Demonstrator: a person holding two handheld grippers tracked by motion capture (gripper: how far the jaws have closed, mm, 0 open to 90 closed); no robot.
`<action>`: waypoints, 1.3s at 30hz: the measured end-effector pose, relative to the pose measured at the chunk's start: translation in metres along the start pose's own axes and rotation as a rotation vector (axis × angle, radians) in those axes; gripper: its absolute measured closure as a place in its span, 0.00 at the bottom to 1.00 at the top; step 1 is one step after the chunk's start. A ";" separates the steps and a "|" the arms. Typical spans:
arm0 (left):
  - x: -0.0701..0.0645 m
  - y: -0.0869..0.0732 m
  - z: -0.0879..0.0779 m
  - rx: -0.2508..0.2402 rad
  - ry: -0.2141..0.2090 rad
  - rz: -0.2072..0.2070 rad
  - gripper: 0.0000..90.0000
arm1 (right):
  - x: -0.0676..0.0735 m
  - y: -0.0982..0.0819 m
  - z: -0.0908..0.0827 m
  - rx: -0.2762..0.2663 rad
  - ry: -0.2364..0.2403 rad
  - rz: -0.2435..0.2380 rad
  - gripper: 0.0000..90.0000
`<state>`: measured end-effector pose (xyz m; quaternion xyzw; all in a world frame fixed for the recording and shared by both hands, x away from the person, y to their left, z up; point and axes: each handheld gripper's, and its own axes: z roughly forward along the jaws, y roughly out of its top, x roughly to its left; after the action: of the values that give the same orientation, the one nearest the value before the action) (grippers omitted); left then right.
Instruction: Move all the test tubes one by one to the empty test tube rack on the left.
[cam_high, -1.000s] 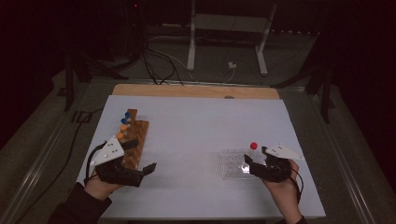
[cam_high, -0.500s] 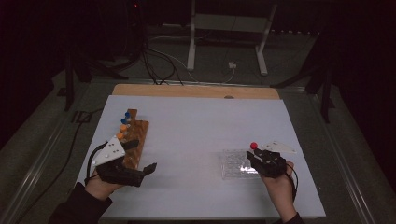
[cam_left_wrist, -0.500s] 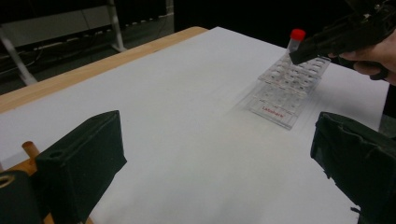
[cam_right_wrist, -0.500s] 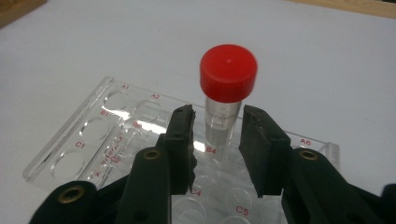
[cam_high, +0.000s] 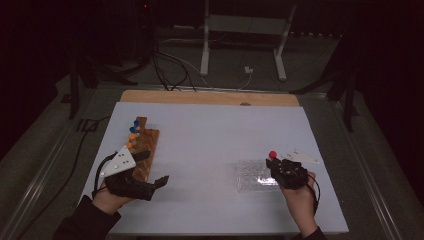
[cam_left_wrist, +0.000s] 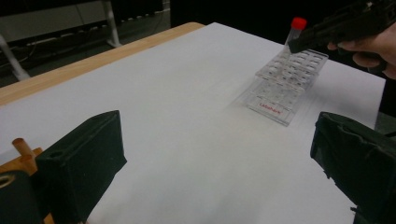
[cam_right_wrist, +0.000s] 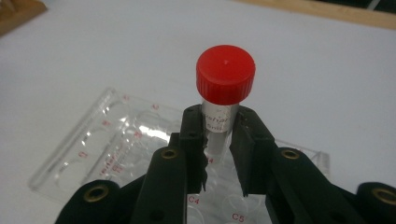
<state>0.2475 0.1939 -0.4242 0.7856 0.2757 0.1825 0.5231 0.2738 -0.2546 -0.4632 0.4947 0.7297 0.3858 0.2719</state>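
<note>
The right hand-held gripper (cam_right_wrist: 217, 140) has just been closing and now clamps a red-capped tube (cam_right_wrist: 223, 88) standing upright in the clear well rack (cam_high: 250, 176), at about four o'clock on the white bench (cam_high: 210, 135). The left hand-held gripper (cam_high: 152, 167), jaws wide apart and empty, rests at eight o'clock beside the wooden tube stand (cam_high: 145, 147).

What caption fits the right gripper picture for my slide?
Right gripper shut on a red-capped tube above a clear plastic tray.
</note>
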 end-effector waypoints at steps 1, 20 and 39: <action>0.000 0.000 0.000 -0.002 0.001 -0.001 0.04 | 0.000 0.001 -0.002 -0.005 0.000 -0.004 0.84; -0.002 0.002 0.000 -0.009 -0.032 -0.003 0.04 | 0.016 0.025 -0.051 -0.151 0.030 -0.064 0.84; -0.020 0.013 0.011 -0.001 -0.129 0.038 0.05 | 0.085 0.027 -0.037 -0.100 0.267 -0.190 0.84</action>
<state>0.2414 0.1700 -0.4161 0.8006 0.2265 0.1413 0.5365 0.2277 -0.1805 -0.4215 0.3537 0.7828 0.4563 0.2323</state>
